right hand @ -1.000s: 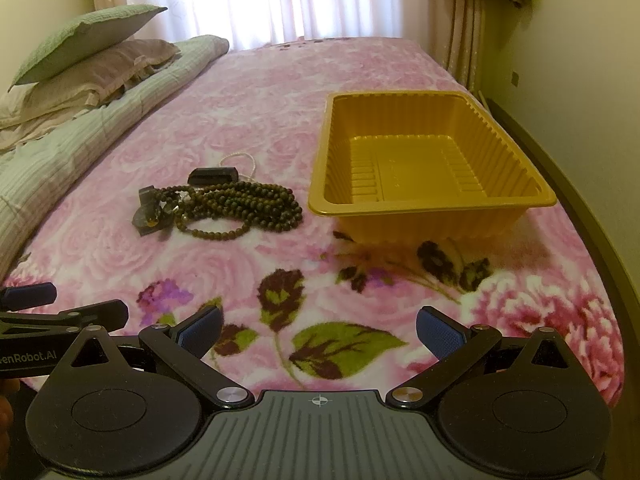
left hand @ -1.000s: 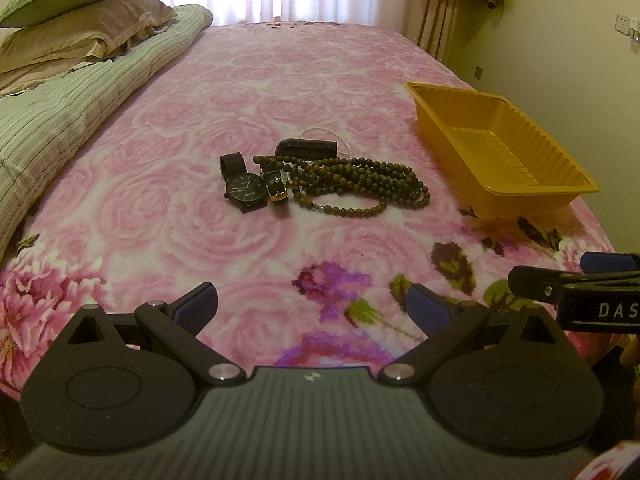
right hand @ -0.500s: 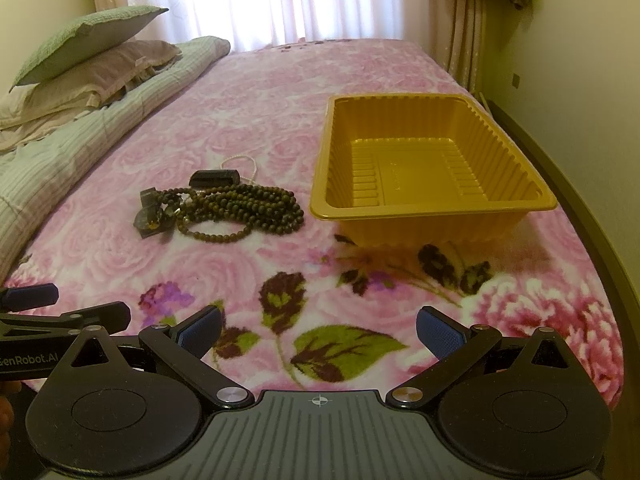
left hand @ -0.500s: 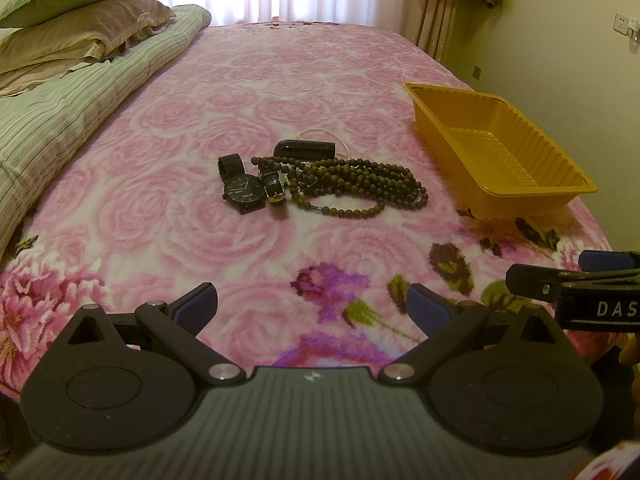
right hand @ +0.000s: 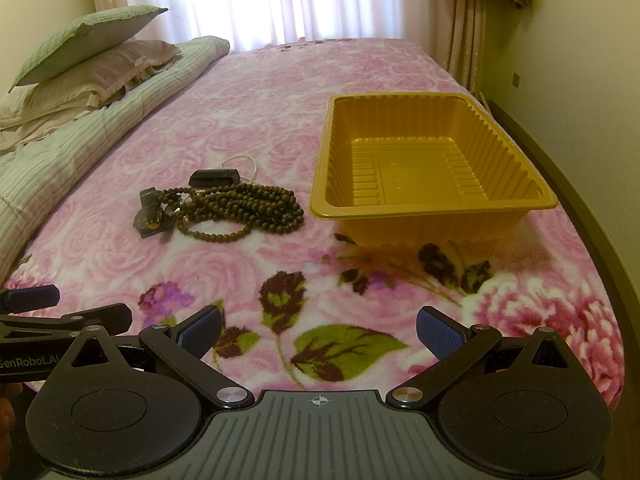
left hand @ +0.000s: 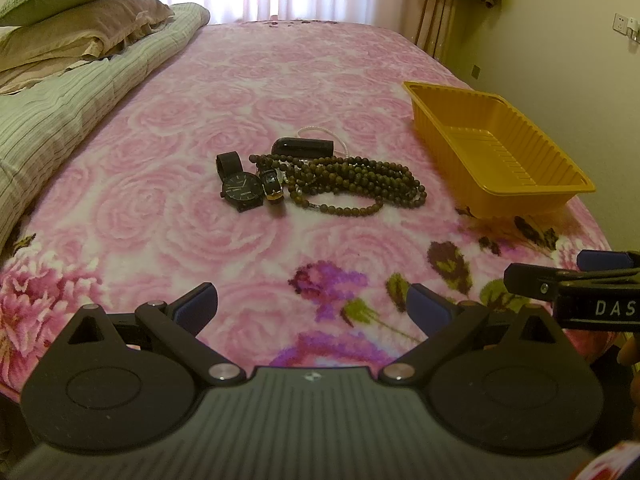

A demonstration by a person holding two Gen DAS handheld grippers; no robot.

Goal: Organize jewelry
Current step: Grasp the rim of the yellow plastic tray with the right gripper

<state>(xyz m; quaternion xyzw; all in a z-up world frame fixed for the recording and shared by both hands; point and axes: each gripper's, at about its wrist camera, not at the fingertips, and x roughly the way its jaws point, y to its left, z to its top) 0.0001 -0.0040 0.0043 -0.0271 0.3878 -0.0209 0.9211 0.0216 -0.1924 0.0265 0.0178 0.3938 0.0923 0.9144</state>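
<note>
A pile of jewelry lies mid-bed on the pink floral blanket: a black watch (left hand: 241,189), a small gold-edged watch (left hand: 271,185), brown bead strands (left hand: 360,186) (right hand: 244,206), a black oblong case (left hand: 303,147) (right hand: 215,177) and a thin white cord (left hand: 320,132). To its right stands an empty yellow tray (left hand: 532,190) (right hand: 432,206). My left gripper (left hand: 312,308) is open near the bed's front edge, well short of the pile. My right gripper (right hand: 318,332) is open too, short of the tray, holding nothing.
A striped green quilt (left hand: 48,120) and stacked pillows (right hand: 88,64) run along the left side. Curtains (right hand: 280,0) hang behind the bed. A wall and the bed's dark frame edge (right hand: 592,216) close the right side. Each gripper shows at the other view's edge.
Both grippers have crept slightly forward; the pile and tray sit a little nearer in view. Jaws unchanged.
</note>
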